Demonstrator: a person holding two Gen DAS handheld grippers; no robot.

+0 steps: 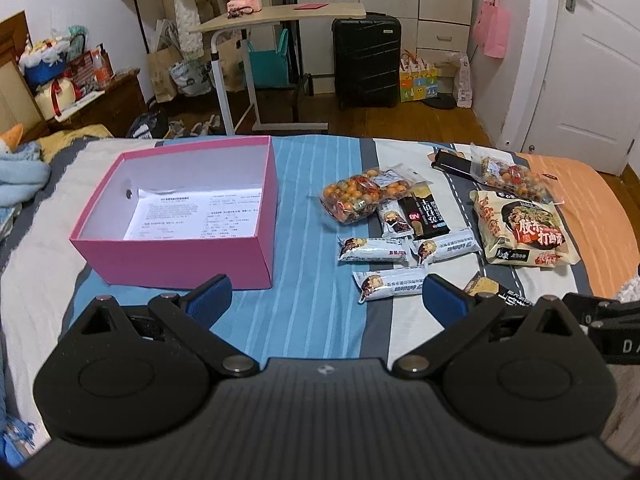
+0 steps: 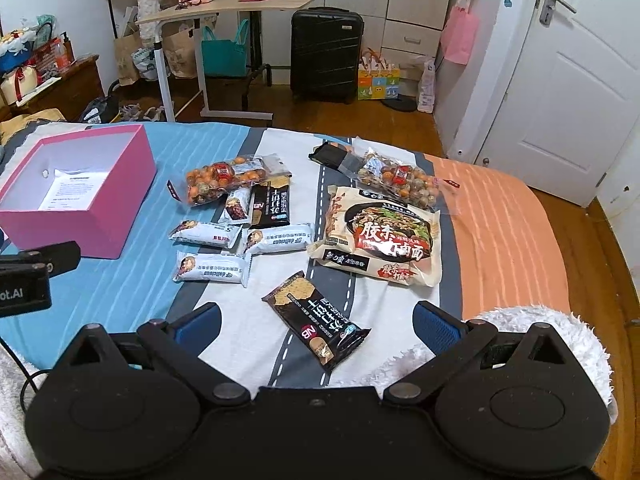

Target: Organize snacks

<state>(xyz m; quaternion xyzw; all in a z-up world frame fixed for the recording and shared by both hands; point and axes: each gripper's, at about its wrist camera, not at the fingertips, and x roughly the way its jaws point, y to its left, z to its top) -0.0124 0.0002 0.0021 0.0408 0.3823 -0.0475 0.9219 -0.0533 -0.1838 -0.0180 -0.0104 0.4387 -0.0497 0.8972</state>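
— Nearest my right tool (image 2: 316, 322), spread wide and holding nothing, lies the black cracker pack (image 2: 316, 322) on the bed (image 2: 500, 216).

— And the left?

— Left tool (image 1: 326, 294) is spread too, hovering between the pink box (image 1: 180, 256) and the white snack bars (image 1: 394, 285). The box holds only a paper sheet (image 1: 200, 216).

— Risks?

— Glossy wrappers could slip from my pads, and the soft bedding may let packs sink away.

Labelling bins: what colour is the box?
Pink outside, white inside: the box, best in the left wrist view.
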